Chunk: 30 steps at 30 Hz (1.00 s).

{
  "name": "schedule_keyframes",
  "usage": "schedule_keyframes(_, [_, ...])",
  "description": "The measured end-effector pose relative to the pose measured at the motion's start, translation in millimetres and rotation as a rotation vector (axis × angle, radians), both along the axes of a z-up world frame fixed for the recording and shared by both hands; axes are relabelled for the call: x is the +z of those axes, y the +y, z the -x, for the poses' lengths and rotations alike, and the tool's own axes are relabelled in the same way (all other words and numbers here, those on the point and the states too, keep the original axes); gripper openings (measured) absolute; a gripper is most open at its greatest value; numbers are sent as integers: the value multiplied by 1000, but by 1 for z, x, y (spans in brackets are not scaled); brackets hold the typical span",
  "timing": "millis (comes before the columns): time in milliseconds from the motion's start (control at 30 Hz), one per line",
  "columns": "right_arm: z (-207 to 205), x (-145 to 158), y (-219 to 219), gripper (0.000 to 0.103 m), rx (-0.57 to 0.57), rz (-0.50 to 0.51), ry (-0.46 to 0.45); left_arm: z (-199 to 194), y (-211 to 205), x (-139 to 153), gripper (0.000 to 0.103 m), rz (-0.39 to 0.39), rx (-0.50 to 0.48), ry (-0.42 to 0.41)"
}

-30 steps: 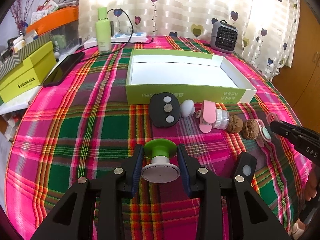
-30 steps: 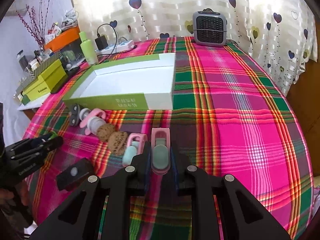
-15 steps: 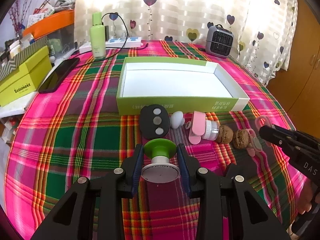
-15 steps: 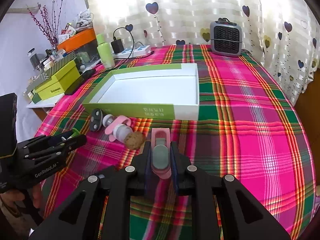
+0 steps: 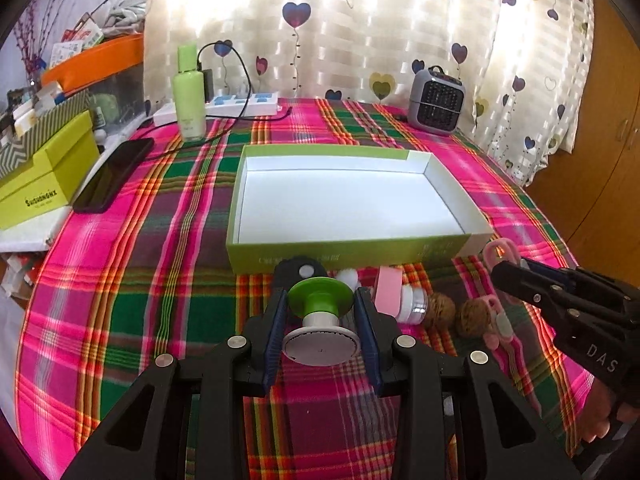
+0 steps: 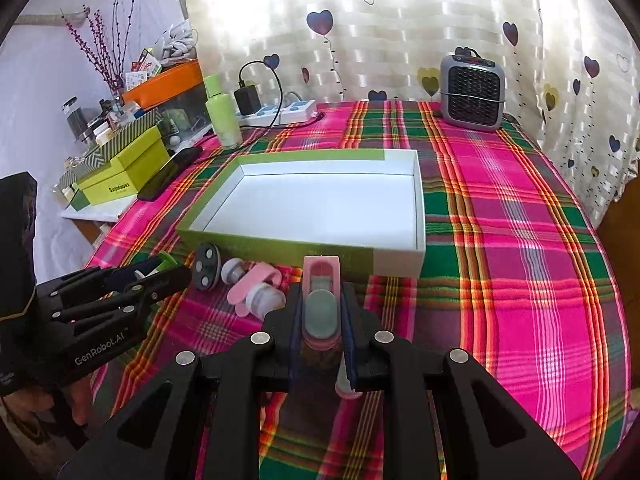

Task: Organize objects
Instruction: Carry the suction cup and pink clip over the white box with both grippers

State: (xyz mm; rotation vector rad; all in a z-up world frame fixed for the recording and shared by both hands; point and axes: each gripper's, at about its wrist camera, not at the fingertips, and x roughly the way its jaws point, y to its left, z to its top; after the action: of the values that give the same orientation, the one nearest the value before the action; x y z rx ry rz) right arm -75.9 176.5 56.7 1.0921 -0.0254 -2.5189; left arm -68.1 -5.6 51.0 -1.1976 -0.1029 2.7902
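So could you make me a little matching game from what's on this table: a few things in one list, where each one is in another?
Things:
1. green-topped stamp
2. pink clip
3. walnuts
4. phone

Places:
A. cloth, front of box
B. left hand-held gripper
C. table's left edge
D. right hand-held gripper

Pairs: 1-B, 2-D, 3-A, 4-C

Green box (image 5: 344, 248) is sitting open-topped, white floor bare; near wall is standing between both tools and the interior; black disc (image 5: 301, 270), pink clip (image 5: 387, 290), walnuts (image 5: 440, 312) are crowding the tabletop (image 6: 520, 240) strip before it; right side lying open.
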Motion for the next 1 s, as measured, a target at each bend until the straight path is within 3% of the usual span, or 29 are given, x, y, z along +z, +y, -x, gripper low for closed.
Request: schedule_keyframes(1000, [97,1,-36,18,27,-5,-28,98,-17,6,32,-6,-4,6])
